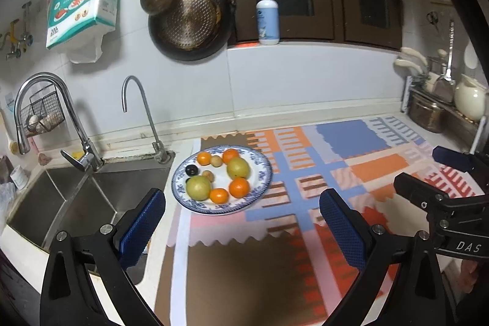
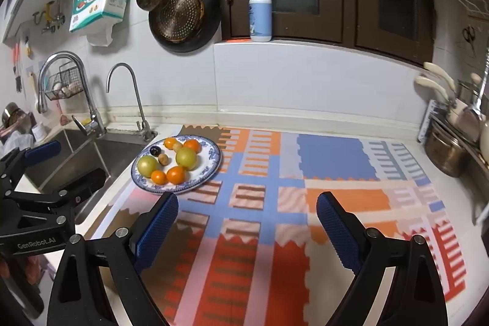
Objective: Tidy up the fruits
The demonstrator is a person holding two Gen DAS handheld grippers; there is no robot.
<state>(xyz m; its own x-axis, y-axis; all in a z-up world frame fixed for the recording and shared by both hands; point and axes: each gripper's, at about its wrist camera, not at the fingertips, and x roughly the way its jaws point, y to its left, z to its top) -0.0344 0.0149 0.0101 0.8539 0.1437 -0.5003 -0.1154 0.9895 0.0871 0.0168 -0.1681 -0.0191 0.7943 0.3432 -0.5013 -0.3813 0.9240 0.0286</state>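
A blue-and-white plate (image 1: 262, 185) sits on the counter beside the sink and holds several fruits: small oranges (image 1: 239, 187), two green-yellow round fruits (image 1: 198, 188), a dark plum (image 1: 191, 170) and small brown fruits (image 1: 216, 161). The plate also shows in the right wrist view (image 2: 214, 161). My left gripper (image 1: 243, 226) is open and empty, held just in front of the plate. My right gripper (image 2: 247, 229) is open and empty over the patterned mat (image 2: 305, 173), to the right of the plate. It shows at the right edge of the left wrist view (image 1: 428, 173).
A steel double sink (image 1: 76, 203) with two taps (image 1: 143, 112) lies left of the plate. Pans (image 1: 189, 20) hang on the wall. A pump bottle (image 1: 268, 17) stands on the sill. A rack with pots (image 2: 452, 148) stands at the far right.
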